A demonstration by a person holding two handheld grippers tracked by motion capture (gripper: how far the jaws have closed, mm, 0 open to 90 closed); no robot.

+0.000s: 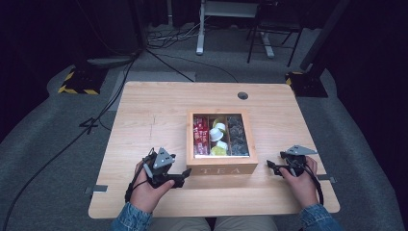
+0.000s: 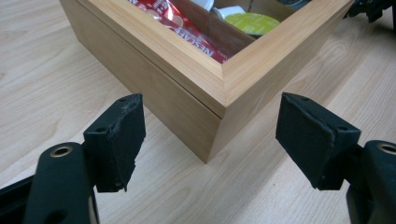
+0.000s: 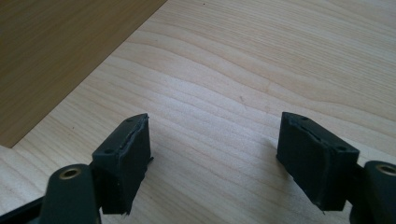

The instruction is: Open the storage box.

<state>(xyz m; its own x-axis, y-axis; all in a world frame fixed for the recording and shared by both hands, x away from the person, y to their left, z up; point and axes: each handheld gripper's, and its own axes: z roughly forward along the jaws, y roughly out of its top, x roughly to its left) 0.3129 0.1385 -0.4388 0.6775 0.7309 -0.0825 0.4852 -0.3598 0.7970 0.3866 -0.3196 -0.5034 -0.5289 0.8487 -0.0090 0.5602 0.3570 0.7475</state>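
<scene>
A wooden box [image 1: 221, 166] marked TEA stands mid-table, its framed lid down. Inside it I see red sachets [image 1: 200, 135], white and yellow-green capsules [image 1: 219, 139] and dark pieces [image 1: 238, 134] in three compartments. My left gripper [image 1: 185, 174] is open at the box's front left corner. In the left gripper view that corner [image 2: 219, 107] sits between the spread pads, apart from both, with the left gripper [image 2: 210, 140] a little short of it. My right gripper [image 1: 271, 166] is open just right of the box, over bare table. In the right gripper view the right gripper [image 3: 212, 158] holds nothing, and the box wall [image 3: 56, 46] lies at upper left.
The table [image 1: 144, 125] has a round cable hole [image 1: 243, 95] near its far edge. Beyond it the floor holds cables, a white desk leg [image 1: 200, 29] and stand bases with yellow-black tape [image 1: 77, 84].
</scene>
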